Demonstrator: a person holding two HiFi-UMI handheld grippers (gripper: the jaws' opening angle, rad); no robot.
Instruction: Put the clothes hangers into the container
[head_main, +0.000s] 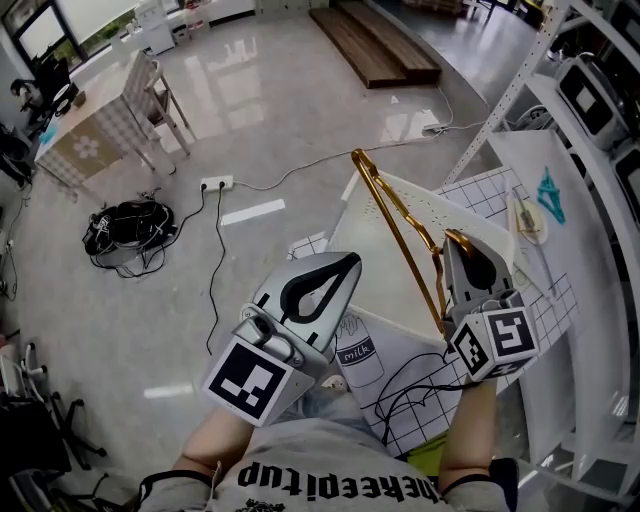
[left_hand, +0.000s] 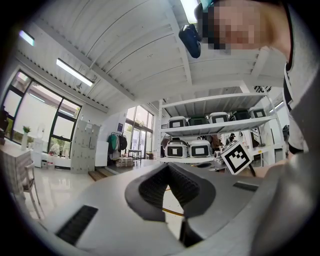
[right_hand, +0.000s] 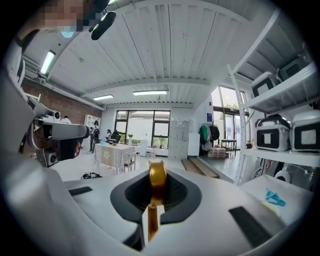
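The left tool (head_main: 345, 268) is held low in front of the body on a bare forearm (head_main: 215, 440) and points forward and up; its jaws are closed together at the tips with nothing between them. The right tool (head_main: 465, 245) is raised on the right side on the other forearm (head_main: 470, 420), almost level with the left one. Its jaws are pressed together on the thin bar of a golden hanger (right_hand: 157, 177), which stands upright between the pads.

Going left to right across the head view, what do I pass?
black cable bundle → left gripper → gold hanger → right gripper, shut on that hanger → teal item
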